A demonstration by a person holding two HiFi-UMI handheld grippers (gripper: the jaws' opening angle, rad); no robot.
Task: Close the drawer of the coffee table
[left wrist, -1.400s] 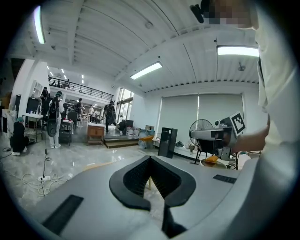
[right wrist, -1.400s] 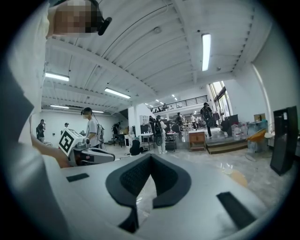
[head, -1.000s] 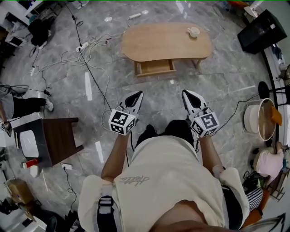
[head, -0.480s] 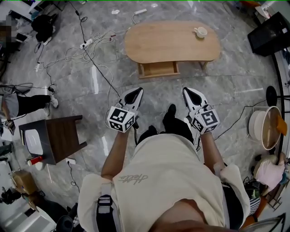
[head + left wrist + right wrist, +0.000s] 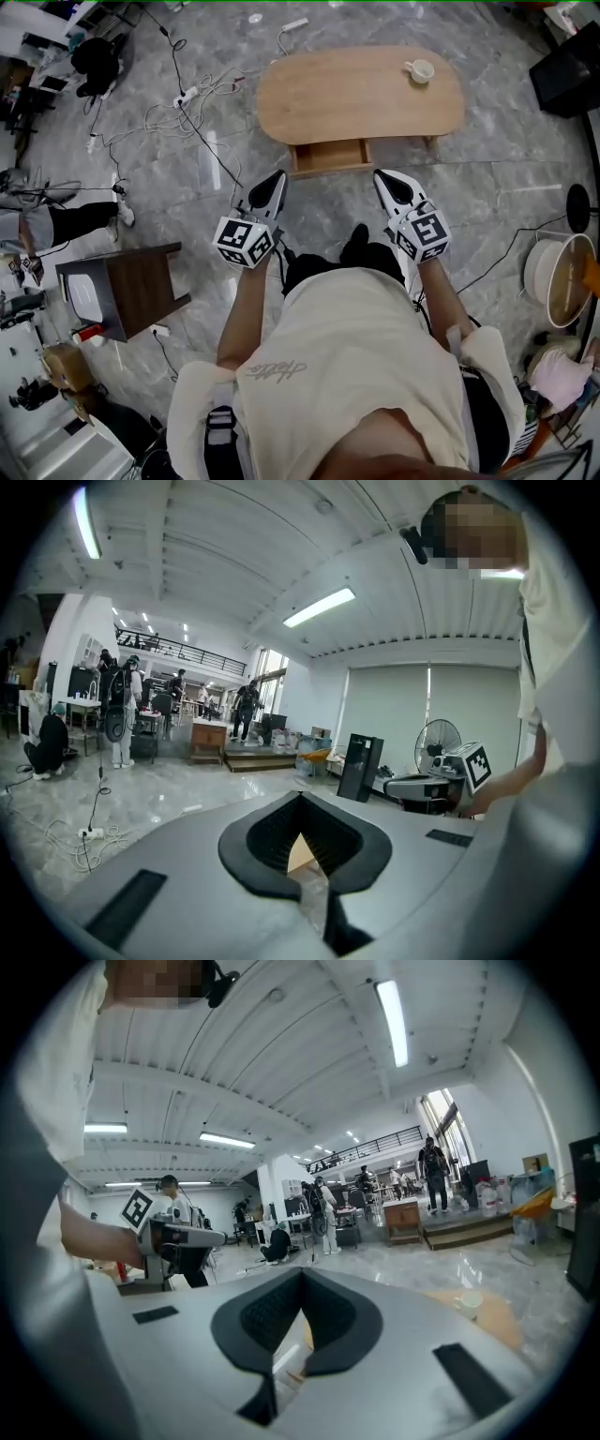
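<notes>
An oval wooden coffee table (image 5: 361, 94) stands on the grey marble floor ahead of me. Its drawer (image 5: 328, 156) is pulled out from the near side, and the inside looks empty. My left gripper (image 5: 272, 185) hangs just short of the drawer's left front corner, apart from it, jaws together and holding nothing. My right gripper (image 5: 384, 180) hovers near the drawer's right front corner, also shut and empty. In the left gripper view the left gripper (image 5: 300, 797) has its tips meeting. The right gripper view shows the right gripper (image 5: 302, 1271) the same, with the table (image 5: 492, 1321) behind.
A white cup (image 5: 423, 70) sits on the table's far right. Cables and a power strip (image 5: 187, 98) trail over the floor at left. A dark side table (image 5: 131, 286) stands to my left, a round white tub (image 5: 561, 281) to my right, and a black box (image 5: 574, 80) at far right.
The person has walked toward the coffee table. The table and open drawer now lie nearer, and both grippers, still shut, have come up close to the drawer front.
</notes>
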